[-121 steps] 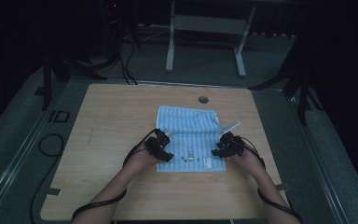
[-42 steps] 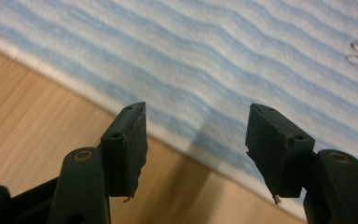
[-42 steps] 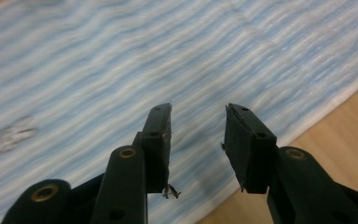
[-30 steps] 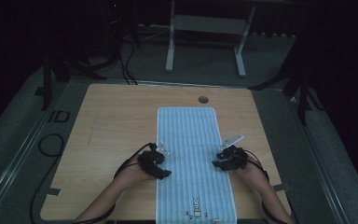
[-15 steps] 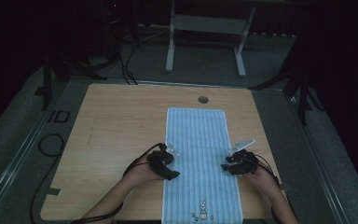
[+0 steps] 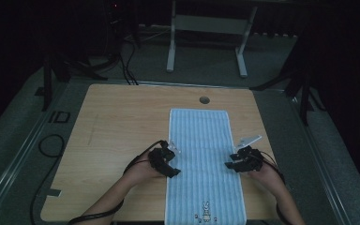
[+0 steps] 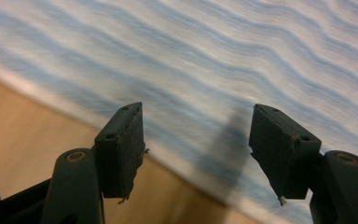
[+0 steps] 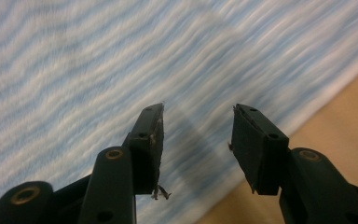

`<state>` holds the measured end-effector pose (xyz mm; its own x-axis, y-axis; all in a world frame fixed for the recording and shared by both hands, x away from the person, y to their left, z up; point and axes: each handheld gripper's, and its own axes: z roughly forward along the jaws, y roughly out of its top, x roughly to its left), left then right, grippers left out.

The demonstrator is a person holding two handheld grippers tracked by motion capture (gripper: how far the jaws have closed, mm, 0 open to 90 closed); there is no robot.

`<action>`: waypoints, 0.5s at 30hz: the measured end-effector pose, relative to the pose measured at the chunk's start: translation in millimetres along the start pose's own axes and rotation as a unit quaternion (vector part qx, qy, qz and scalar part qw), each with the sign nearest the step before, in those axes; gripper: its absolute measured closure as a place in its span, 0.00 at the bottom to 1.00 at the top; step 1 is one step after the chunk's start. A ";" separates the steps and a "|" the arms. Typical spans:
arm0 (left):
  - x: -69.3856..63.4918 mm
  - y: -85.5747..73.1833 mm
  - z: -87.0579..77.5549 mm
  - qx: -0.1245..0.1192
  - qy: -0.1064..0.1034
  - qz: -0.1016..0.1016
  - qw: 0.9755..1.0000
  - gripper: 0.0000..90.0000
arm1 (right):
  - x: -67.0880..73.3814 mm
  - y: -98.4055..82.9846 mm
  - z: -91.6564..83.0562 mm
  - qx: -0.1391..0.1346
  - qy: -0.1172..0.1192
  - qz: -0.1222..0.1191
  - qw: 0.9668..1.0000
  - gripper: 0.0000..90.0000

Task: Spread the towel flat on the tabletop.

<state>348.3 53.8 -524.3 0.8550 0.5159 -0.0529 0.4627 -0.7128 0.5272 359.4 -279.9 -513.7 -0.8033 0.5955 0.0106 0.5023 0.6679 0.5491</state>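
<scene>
A blue-and-white striped towel [image 6: 201,150] lies spread flat and lengthwise on the wooden table [image 6: 122,122], with a small rabbit print [image 6: 205,208] near its near end. My left gripper [image 6: 174,172] sits at the towel's left edge. In the left gripper view the left gripper [image 7: 196,135] is open over the towel [image 7: 214,56] edge and the table [image 7: 18,135], with nothing between the jaws. My right gripper [image 6: 228,165] is at the towel's right edge. In the right gripper view the right gripper [image 8: 198,130] has just been opening. It stands open above the towel [image 8: 98,60], holding nothing.
A round cable hole [image 6: 204,100] sits in the table beyond the towel's far end. A white stand [image 6: 206,28] is on the floor behind the table. Cables [image 6: 51,145] lie on the floor at the left. Dark stands flank both sides.
The towel, folded four seconds ago, now lies stretched out lengthwise and has shifted slightly right. Both hands have moved nearer the front edge and stand at the towel's sides.
</scene>
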 end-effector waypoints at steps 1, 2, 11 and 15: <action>5.6 0.9 -1.8 0.001 0.004 -0.001 1.000 0.39 | -2.9 3.4 -3.8 -0.006 -0.003 0.001 1.000 0.59; 10.6 2.1 -3.3 -0.001 0.012 -0.005 1.000 0.39 | -6.3 6.9 -7.4 -0.010 -0.005 0.003 1.000 0.59; 50.6 16.3 -8.4 -0.009 0.045 -0.034 0.998 0.39 | -39.3 29.8 -7.4 -0.002 -0.015 0.023 1.000 0.58; 65.0 23.7 -5.4 -0.012 0.048 -0.050 0.998 0.39 | -54.2 35.0 6.6 0.015 -0.018 0.041 0.999 0.58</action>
<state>413.6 73.0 -510.6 0.7786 0.6270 -0.0256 0.5371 -0.6448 0.5438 422.7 -285.9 -500.6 -0.7471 0.6643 0.0237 0.5758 0.6288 0.5226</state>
